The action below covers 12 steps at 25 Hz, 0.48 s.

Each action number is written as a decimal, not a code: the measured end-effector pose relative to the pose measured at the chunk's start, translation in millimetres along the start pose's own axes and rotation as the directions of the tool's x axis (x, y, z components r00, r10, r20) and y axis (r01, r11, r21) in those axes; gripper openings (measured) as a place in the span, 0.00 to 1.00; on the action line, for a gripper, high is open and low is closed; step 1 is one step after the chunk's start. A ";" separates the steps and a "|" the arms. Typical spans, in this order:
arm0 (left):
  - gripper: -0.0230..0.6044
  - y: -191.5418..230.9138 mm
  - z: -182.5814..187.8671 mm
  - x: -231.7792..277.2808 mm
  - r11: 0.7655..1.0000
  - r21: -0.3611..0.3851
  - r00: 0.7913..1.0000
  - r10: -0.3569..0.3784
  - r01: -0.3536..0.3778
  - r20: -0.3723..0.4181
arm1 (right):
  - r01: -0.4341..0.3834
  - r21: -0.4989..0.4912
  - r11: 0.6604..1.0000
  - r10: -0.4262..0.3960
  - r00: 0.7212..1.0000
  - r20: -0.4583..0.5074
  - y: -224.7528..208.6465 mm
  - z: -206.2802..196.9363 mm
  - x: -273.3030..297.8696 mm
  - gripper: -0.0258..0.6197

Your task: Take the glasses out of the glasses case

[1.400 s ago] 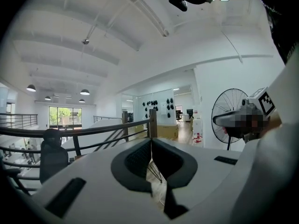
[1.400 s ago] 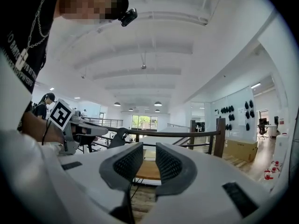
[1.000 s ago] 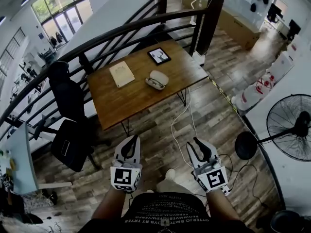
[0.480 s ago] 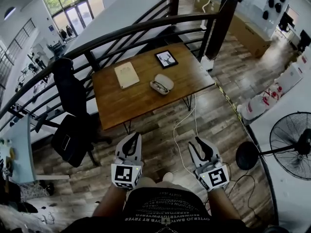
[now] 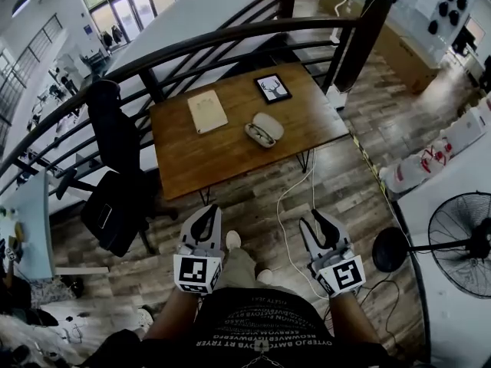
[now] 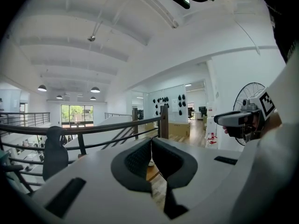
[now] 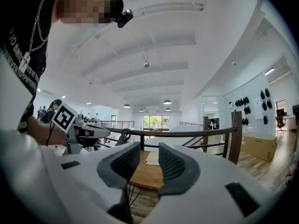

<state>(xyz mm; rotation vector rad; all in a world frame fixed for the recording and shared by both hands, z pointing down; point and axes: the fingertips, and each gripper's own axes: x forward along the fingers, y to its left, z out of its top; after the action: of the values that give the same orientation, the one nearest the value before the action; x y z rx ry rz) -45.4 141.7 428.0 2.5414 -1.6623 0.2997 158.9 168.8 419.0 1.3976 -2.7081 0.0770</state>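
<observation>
A white glasses case [image 5: 263, 129] lies open on the wooden table [image 5: 230, 156], with dark-framed glasses [image 5: 258, 135] resting in its lower half. Both grippers are held level over the wooden floor, well short of the table's near edge. My left gripper [image 5: 209, 210] [image 6: 150, 143] is shut, its pads meeting at the tips with nothing in them. My right gripper [image 5: 316, 221] [image 7: 148, 148] is open; its jaws have just been opening and nothing lies between them. Through that gap I see the table top [image 7: 145, 174].
A tan notebook [image 5: 208, 111] and a dark framed picture [image 5: 272, 87] lie on the table behind the case. A black office chair [image 5: 115, 175] stands left of the table, a black railing [image 5: 230, 37] runs behind it, a floor fan [image 5: 460, 228] stands right, and a white cable [image 5: 295, 198] trails on the floor.
The table sits a little lower and nearer in the head view as the person walks toward it. Both grippers have been carried forward with the body.
</observation>
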 end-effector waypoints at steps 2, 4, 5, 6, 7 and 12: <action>0.08 6.5 0.6 10.9 1.000 -0.001 1.000 -0.011 0.011 -0.004 | 0.006 0.000 1.000 -0.006 1.000 -0.003 -4.2 0.3 11.7 0.22; 0.08 12.2 3.3 22.0 1.000 0.007 1.000 -0.027 0.027 -0.004 | 0.009 0.003 1.000 -0.009 1.000 -0.002 -6.7 0.2 24.4 0.22; 0.08 14.7 5.9 27.4 0.999 0.011 0.999 -0.035 0.035 0.000 | 0.011 0.005 1.000 -0.011 1.000 -0.001 -7.4 0.0 30.3 0.22; 0.08 17.3 8.4 32.9 0.999 0.015 0.999 -0.041 0.041 0.004 | 0.014 0.006 1.000 -0.014 1.000 -0.002 -8.3 -0.7 35.9 0.22; 0.08 20.2 9.9 38.1 0.999 0.017 0.999 -0.046 0.046 0.006 | 0.015 0.010 1.000 -0.015 1.000 -0.006 -9.2 -1.8 41.5 0.22; 0.08 41.5 -0.5 59.3 0.999 0.014 0.998 -0.051 0.052 -0.029 | 0.013 0.016 1.000 -0.013 1.000 -0.028 -12.4 -5.3 69.2 0.22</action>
<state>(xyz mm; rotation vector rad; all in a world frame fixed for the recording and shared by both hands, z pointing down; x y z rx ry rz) -60.4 71.9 439.8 2.5728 -1.5877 0.3441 129.4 105.9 431.6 1.4073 -2.6813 0.1175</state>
